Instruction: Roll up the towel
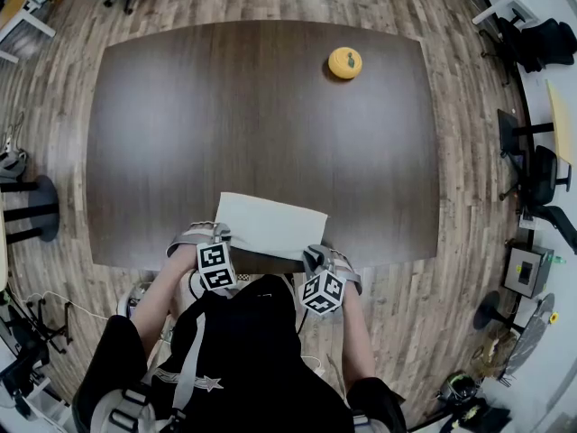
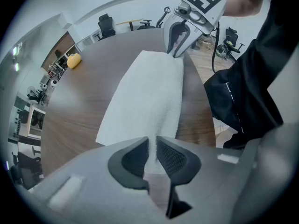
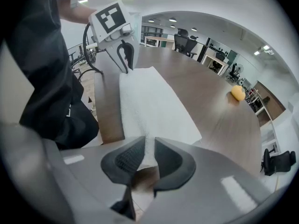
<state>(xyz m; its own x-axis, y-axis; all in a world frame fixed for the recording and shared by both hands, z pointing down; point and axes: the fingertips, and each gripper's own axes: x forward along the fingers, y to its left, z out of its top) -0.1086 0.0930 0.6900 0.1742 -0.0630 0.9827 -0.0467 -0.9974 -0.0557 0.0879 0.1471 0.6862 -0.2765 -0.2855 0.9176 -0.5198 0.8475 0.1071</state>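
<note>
on the dark table [image 1: 225, 106] the white towel [image 1: 270, 225] lies flat at the near edge, left tongs [image 2: 152, 149] and right tongs [image 3: 146, 154] clamped on its near corners. no roll shows yet; next, both should curl that edge toward the far side evenly.

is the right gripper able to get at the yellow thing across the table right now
Probably not as things stand: the right gripper is clamped on the towel at the near edge, and the yellow thing sits far across the table.
</note>
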